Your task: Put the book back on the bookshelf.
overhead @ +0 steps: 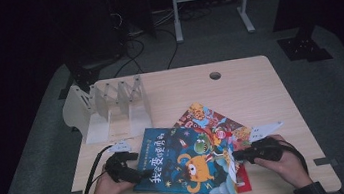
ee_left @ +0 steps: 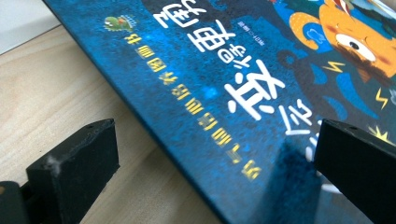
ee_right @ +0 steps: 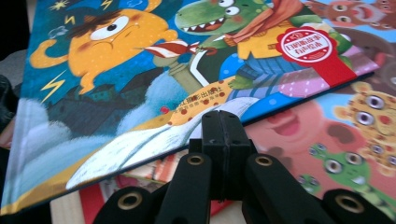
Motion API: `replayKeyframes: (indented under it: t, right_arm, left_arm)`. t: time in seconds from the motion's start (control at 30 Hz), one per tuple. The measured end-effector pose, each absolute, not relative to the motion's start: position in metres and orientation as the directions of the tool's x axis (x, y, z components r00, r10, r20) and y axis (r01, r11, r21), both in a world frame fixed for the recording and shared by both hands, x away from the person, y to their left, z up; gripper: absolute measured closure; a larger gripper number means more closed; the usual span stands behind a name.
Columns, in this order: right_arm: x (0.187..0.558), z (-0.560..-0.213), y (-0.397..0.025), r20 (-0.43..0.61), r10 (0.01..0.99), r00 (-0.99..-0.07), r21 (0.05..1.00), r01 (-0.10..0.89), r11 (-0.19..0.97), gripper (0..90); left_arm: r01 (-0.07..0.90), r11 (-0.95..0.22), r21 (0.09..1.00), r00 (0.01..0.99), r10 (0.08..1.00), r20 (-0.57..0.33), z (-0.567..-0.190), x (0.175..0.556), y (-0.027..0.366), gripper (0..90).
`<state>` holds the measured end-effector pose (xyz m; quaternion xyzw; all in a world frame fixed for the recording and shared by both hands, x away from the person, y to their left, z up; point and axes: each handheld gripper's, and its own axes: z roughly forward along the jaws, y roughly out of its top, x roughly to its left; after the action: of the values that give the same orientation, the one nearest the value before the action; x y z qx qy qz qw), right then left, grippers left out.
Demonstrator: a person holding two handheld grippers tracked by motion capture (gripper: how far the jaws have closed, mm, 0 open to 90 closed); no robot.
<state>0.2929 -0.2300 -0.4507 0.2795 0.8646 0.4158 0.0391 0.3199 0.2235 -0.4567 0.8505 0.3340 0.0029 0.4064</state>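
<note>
The fingers of the left gripper point(overhead: 142, 174) stand apart at the left edge of the blue picture book point(overhead: 188, 161), and those of the right gripper point(overhead: 236, 155) are pressed together at the book's right edge; in the high view each gripper sits in a hand, the left hand point(overhead: 104, 190) to the left of the book and the right hand point(overhead: 286, 165) to the right of it. The book lies on the wooden tabletop point(overhead: 255, 91), near its front edge, on top of a red picture book point(overhead: 202, 115) whose corners stick out beyond the blue book's far side and its near side. A white file rack point(overhead: 111, 107) stands on the tabletop, beyond the blue book's left corner and well apart from it. In the left gripper view one black finger point(ee_left: 77, 163) rests over bare wood just beside the book's edge, while the other finger point(ee_left: 357, 165) hangs over the blue cover point(ee_left: 219, 74), so the edge runs between the two; whether either touches the book cannot be told. In the right gripper view the two fingers point(ee_right: 222, 144) are shut flat against each other with nothing between them, their tips just at the blue book's edge point(ee_right: 154, 140), which is lifted slightly off the red book point(ee_right: 327, 140) beneath.
</note>
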Motion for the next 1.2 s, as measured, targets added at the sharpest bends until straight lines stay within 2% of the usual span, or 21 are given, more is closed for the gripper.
replayKeyframes:
  t: [0.57, 0.7, 1.2]
  right_arm:
    - [0.290, -0.450, -0.220, 0.127, 0.498, -0.858, 0.746, 0.414, 0.522, 89.3]
    - [0.289, -0.449, -0.220, 0.129, 0.483, -0.866, 0.741, 0.408, 0.534, 89.3]
    - [0.288, -0.449, -0.214, 0.121, 0.480, -0.869, 0.737, 0.402, 0.543, 89.3]
  left_arm:
    - [0.597, -0.426, 0.680, 0.770, 0.543, -0.335, -0.462, 0.321, 0.224, 0.0]
    - [0.616, -0.419, 0.668, 0.764, 0.523, -0.377, -0.466, 0.323, 0.222, 0.0]
    - [0.633, -0.421, 0.650, 0.752, 0.532, -0.389, -0.460, 0.324, 0.222, 0.0]
